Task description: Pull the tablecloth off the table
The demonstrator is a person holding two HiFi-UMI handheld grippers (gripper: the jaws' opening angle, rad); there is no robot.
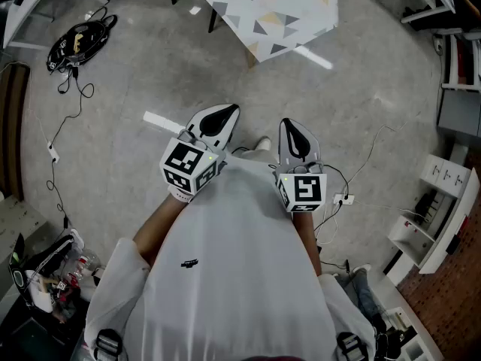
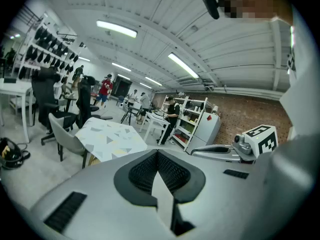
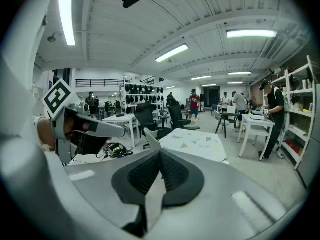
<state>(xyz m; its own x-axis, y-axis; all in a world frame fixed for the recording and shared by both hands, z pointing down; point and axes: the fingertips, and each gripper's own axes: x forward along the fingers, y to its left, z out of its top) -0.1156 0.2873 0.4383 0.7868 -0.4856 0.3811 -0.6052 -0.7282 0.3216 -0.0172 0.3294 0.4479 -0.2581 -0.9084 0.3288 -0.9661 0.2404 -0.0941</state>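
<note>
A white tablecloth with grey and yellow triangles (image 1: 269, 10) covers a table at the top of the head view, well ahead of both grippers. It also shows in the left gripper view as the patterned tablecloth (image 2: 110, 138) and in the right gripper view as the tablecloth (image 3: 196, 141). My left gripper (image 1: 224, 111) is held in front of the person's chest, shut, with nothing in it. My right gripper (image 1: 291, 128) is beside it, also shut and empty. Both point toward the table across bare floor.
A grey chair (image 2: 65, 138) stands at the table's near side. A black cable coil (image 1: 75, 42) and loose cords lie on the concrete floor at left. White shelving (image 1: 440, 209) stands at right. People (image 3: 274, 109) and office chairs (image 3: 150, 119) stand farther back.
</note>
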